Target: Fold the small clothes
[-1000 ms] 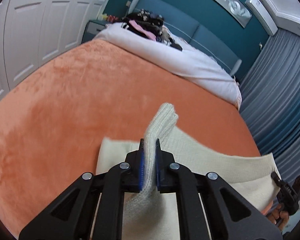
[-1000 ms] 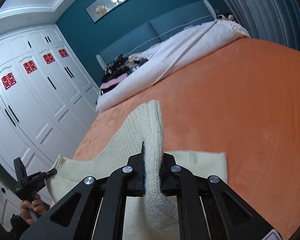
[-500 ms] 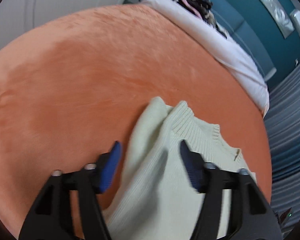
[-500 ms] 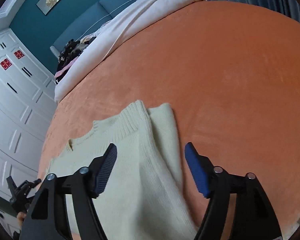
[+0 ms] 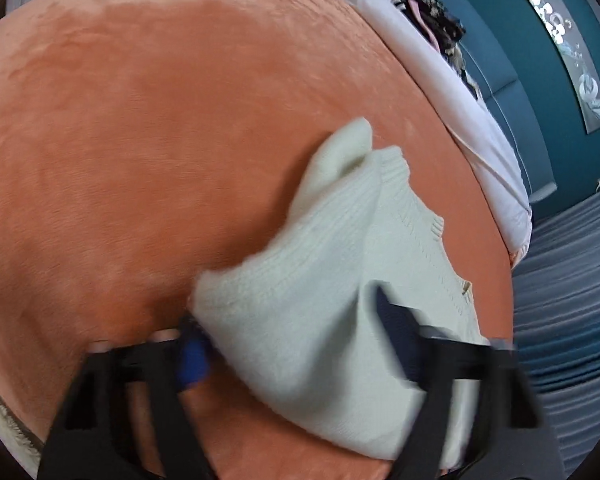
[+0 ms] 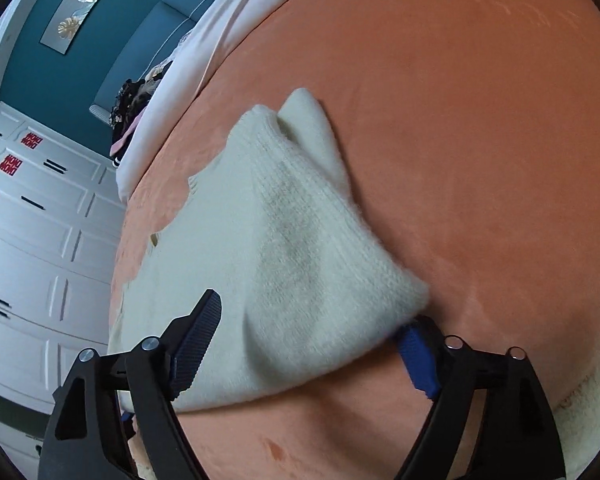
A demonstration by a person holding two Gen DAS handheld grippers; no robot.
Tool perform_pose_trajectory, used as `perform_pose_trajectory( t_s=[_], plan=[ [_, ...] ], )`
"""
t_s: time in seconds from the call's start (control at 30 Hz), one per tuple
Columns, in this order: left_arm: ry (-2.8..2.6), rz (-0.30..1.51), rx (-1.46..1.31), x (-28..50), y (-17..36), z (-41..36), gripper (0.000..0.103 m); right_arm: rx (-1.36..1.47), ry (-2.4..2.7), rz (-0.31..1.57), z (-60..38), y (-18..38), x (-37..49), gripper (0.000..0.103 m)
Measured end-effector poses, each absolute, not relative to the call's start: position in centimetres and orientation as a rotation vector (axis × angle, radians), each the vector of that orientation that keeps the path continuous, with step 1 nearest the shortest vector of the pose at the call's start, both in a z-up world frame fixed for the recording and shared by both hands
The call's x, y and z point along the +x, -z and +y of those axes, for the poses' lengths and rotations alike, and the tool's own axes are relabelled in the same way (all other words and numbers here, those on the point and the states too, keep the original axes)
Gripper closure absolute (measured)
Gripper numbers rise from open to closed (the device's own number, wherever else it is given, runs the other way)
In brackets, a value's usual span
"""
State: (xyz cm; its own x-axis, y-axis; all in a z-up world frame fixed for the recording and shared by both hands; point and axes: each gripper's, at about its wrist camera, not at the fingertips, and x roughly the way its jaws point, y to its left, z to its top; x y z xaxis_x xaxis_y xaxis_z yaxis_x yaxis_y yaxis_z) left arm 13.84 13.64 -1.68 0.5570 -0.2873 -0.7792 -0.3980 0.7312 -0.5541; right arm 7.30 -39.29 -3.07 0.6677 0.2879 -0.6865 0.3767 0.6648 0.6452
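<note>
Both grippers let go of the cream sweater [image 5: 320, 312] a moment ago; jaws have just been closing again. Left gripper [image 5: 296, 348] partly open, straddling the sleeve fold, pads not pressing. Right gripper [image 6: 308, 344] likewise, fold between its fingers, unheld. Sweater now lies flat on the orange blanket [image 5: 140, 140], directly ahead of both. Sleeves look turned in; next fold likely

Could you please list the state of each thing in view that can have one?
Cream sweater: lying on the orange blanket, sleeves folded in.
Left hand-held gripper: jaws just closing, open astride the sweater's folded edge.
Right hand-held gripper: jaws just closing, open astride the other edge.
Clothes pile: unfolded.
</note>
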Motion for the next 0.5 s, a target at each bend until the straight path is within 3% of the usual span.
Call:
perform_pose_trajectory(
  t_s=[0.03, 0.13, 0.3, 0.43, 0.5],
  plan=[
    [-0.06, 1.006, -0.794, 13.8, 1.2, 14.0, 0.072, 0.884, 0.046, 0.863, -39.6, 2.6, 7.4, 0.09],
    [-0.004, 0.963, -0.835, 12.4, -1.0, 14.8, 0.088, 0.904, -0.014, 0.78, -40.0, -0.7, 6.3, 0.092],
    [-0.008, 0.994, -0.827, 6.7, -2.3, 16.5, 0.092, 0.769, -0.03, 0.86, -38.4, -2.6, 1.4, 0.092],
    [-0.071, 1.089, -0.756, 2.4, 1.2, 16.9, 0.091, 0.731, 0.039, 1.058, -37.9, 2.4, -1.9, 0.092],
    [-0.083, 1.089, -0.697, 1.6, 2.0, 16.7, 0.084, 0.764, 0.063, 1.11, -38.1, 3.5, -2.4, 0.085]
  ],
)
